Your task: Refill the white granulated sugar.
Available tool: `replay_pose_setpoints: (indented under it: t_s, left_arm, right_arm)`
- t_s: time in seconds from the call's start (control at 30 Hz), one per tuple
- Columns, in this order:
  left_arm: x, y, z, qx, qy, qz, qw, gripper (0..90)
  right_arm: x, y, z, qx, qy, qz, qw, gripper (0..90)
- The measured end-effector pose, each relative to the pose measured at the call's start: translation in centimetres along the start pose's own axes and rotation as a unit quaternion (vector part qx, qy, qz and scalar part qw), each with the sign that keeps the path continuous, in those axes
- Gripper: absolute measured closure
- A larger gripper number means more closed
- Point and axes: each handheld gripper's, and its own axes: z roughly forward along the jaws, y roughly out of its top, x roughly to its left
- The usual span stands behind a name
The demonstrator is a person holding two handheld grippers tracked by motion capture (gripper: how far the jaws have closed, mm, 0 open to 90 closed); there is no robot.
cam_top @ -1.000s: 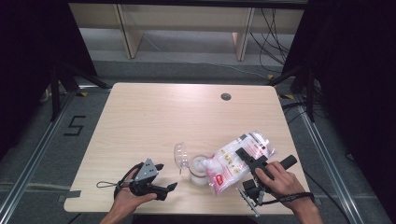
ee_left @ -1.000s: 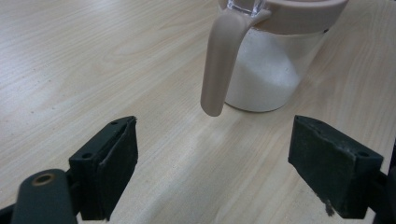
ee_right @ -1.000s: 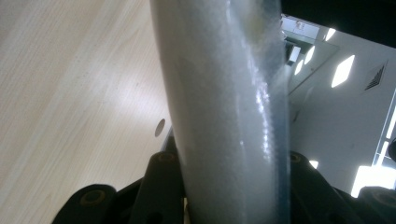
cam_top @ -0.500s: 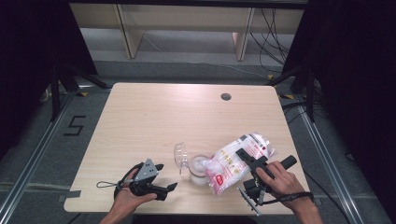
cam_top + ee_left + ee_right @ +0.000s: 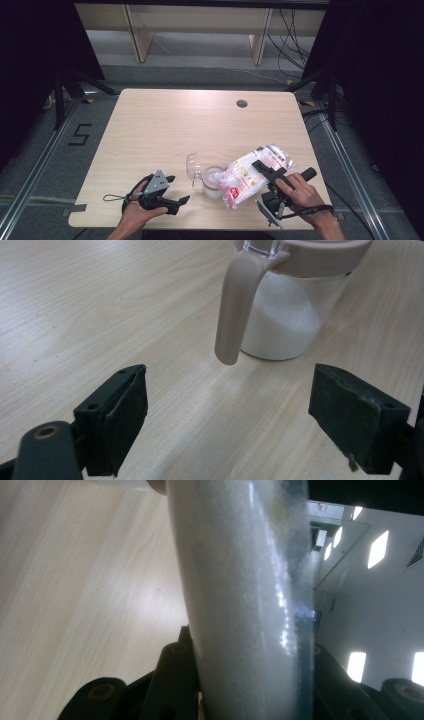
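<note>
right gripper [image 5: 264, 172] is clamped on the clear bag [image 5: 250, 176] of white granules, bag tilted mouth-down over the jar [image 5: 214, 181] just to its left. in the right gripper view the bag [image 5: 240, 605] runs up between both jaws, pads pressed into it. left gripper [image 5: 175, 192] sits on the table [image 5: 165, 125], jaws wide apart, nothing between them; jar [image 5: 285, 310] is just ahead of it, handle [image 5: 235, 310] hanging toward it, not touched.

progress, my read: pour looks mid-way. jar holds white granules roughly to mid height, bag looks well filled. flip lid [image 5: 193, 167] stands open on the jar's far-left side. left to do: finish pouring, right the bag, set it down, shut the lid.

labels: red and white print on the bag's near end, too small to read. floor beyond the table's left edge has a marking [image 5: 80, 135] like a "5".
</note>
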Motion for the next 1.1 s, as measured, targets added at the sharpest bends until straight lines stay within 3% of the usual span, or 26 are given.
replay_pose_setpoints:
  t_s: [0.17, 0.23, 0.37, 0.43, 0.47, 0.5, 0.53, 0.6, 0.67, 0.73, 0.8, 0.87, 0.93, 0.97, 1.07, 1.1]
  left_arm:
    - [0.0, 0.0, 0.0, 0.001, 0.000, 0.001, 1.0000, 15.4]
    - [0.0, 0.0, 0.0, 0.001, 0.000, 0.001, 1.0000, 15.4]
    - [0.0, 0.0, 0.0, 0.001, 0.000, 0.001, 1.0000, 15.4]
    - [0.0, 0.0, 0.0, 0.000, 0.001, 0.001, 1.0000, 15.4]
    - [0.0, 0.0, 0.0, -0.002, 0.001, 0.001, 1.0000, 15.4]
    - [0.0, 0.0, 0.0, -0.003, 0.000, 0.000, 1.0000, 15.4]
    - [0.0, 0.0, 0.0, -0.003, 0.000, 0.000, 1.0000, 15.4]
    - [0.0, 0.0, 0.0, 0.000, 0.002, 0.002, 1.0000, 15.4]
    - [0.0, 0.0, 0.0, -0.003, 0.001, -0.001, 1.0000, 15.4]
    - [0.0, 0.0, -0.1, -0.001, -0.002, -0.003, 1.0000, 15.4]
    - [0.1, 0.1, -0.1, -0.001, -0.003, 0.001, 1.0000, 15.4]
    - [0.0, 0.1, -0.1, -0.002, 0.002, 0.000, 1.0000, 15.4]
    - [0.0, 0.1, -0.1, -0.003, 0.002, -0.004, 1.0000, 15.4]
    - [0.0, 0.0, -0.1, -0.004, 0.001, -0.003, 1.0000, 15.4]
    - [0.0, 0.1, -0.1, -0.001, -0.001, 0.002, 1.0000, 15.4]
    - [0.0, 0.0, -0.1, -0.002, -0.001, 0.000, 1.0000, 15.4]
  right_arm:
    - [0.2, -0.1, 0.2, -0.007, 0.008, 0.025, 0.9996, 74.2]
    - [0.1, -0.1, 0.3, -0.015, 0.008, 0.025, 0.9995, 74.2]
    - [0.3, -0.6, 0.6, -0.027, 0.013, 0.069, 0.9971, 74.4]
    - [0.6, -0.9, 0.7, -0.025, 0.025, 0.112, 0.9931, 74.6]
    - [0.4, -1.1, 0.8, -0.036, 0.020, 0.104, 0.9937, 74.6]
    - [0.5, -1.2, 1.0, -0.038, 0.026, 0.120, 0.9917, 74.7]
    - [1.0, -1.4, 0.9, -0.027, 0.034, 0.153, 0.9873, 74.9]
    - [1.0, -1.5, 1.1, -0.040, 0.027, 0.155, 0.9868, 75.0]
    - [1.4, -1.7, 1.4, -0.042, 0.045, 0.182, 0.9814, 75.2]
    - [1.3, -2.0, 1.7, -0.053, 0.047, 0.164, 0.9838, 75.3]
    - [1.9, -2.0, 1.8, -0.053, 0.055, 0.204, 0.9760, 75.5]
    - [2.2, -2.1, 2.0, -0.056, 0.054, 0.225, 0.9713, 75.6]
    - [2.0, -2.2, 2.0, -0.061, 0.057, 0.216, 0.9729, 75.7]
    - [2.3, -2.3, 2.1, -0.070, 0.053, 0.244, 0.9659, 75.8]
    - [2.1, -2.4, 2.2, -0.079, 0.051, 0.240, 0.9661, 75.9]
    - [2.2, -2.6, 2.3, -0.092, 0.051, 0.270, 0.9572, 76.0]
